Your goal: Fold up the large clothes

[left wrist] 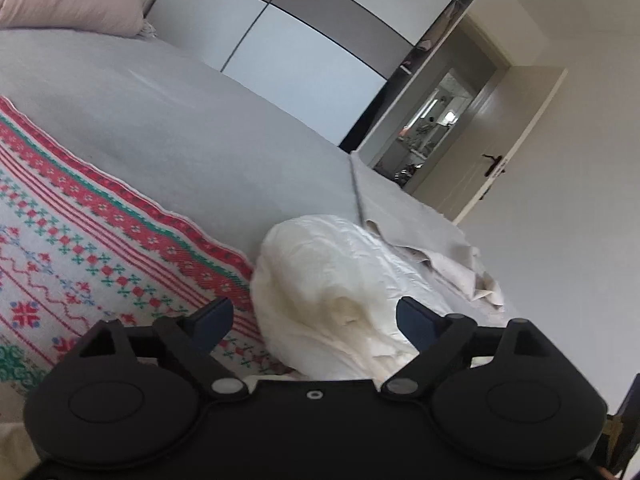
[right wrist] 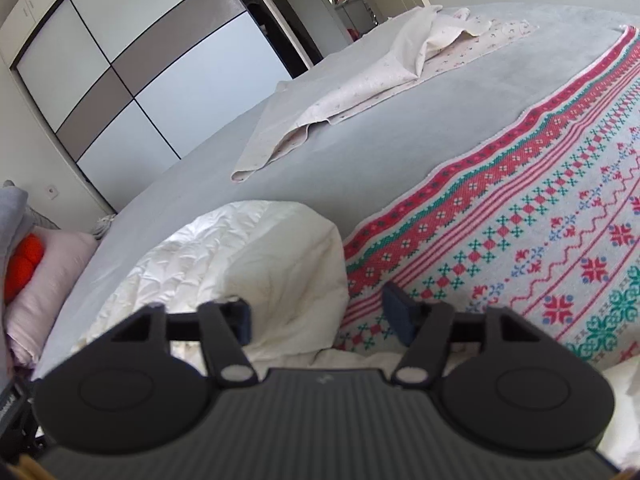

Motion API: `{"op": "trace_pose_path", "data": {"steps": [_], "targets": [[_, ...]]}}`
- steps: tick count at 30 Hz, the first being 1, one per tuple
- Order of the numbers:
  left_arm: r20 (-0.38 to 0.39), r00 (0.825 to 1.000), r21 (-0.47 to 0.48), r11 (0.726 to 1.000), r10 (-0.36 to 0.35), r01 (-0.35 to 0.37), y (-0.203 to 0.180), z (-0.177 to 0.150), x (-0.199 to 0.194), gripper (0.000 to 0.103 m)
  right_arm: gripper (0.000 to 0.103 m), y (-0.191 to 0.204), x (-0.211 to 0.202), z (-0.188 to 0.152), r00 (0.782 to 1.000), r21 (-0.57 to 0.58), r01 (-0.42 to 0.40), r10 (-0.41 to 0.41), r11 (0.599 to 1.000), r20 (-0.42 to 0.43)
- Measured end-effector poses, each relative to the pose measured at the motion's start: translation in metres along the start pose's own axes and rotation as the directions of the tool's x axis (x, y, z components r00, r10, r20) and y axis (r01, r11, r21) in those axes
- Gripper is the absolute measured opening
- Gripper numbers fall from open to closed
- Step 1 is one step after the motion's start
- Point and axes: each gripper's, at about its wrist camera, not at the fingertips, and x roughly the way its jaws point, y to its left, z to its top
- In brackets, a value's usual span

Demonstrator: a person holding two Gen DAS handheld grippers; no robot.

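Left wrist view, hand-held gripper: the left hand-held gripper [left wrist: 314, 318] is being held wide open just over the white garment [left wrist: 332, 280]; nothing is being gripped, though a bunched end of the cloth is lying between the fingers.
Left wrist view, garment: the white garment is lying crumpled on the grey bed [left wrist: 192, 136], touching the edge of the patterned blanket [left wrist: 80, 240].
Left wrist view, beyond: a pale sheet [left wrist: 432, 248] is lying rumpled past the garment, near the bed's corner.
Right wrist view, hand-held gripper: the right hand-held gripper [right wrist: 320, 316] is being held partly open and empty, with the garment's other end [right wrist: 260, 264] beneath its left finger.
Right wrist view, surroundings: a pink pillow [right wrist: 44, 280] is resting at the left edge; the wardrobe [right wrist: 132, 64] is standing behind the bed.
Step judged: both ends are probably being lined up for a grasp.
Advice: a single layer at each corner should be pinched, not the bunch, and the cloth should be drawn taut and level before being folded, clear of the blanket.
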Motion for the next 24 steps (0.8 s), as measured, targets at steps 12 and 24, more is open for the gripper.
{"op": "trace_pose_path", "data": {"steps": [12,24], "targets": [[0.018,0.999,-0.147,0.989,0.036,-0.033,0.007,-0.004,0.015,0.053,0.083,0.002,-0.015,0.004,1.0,0.05,0.01,-0.011,0.999,0.022],[0.13,0.988,0.057,0.996,-0.083,0.076,-0.025,-0.006,-0.012,0.008,0.086,0.004,-0.028,0.011,0.997,0.07,-0.039,0.035,0.997,0.066]]}}
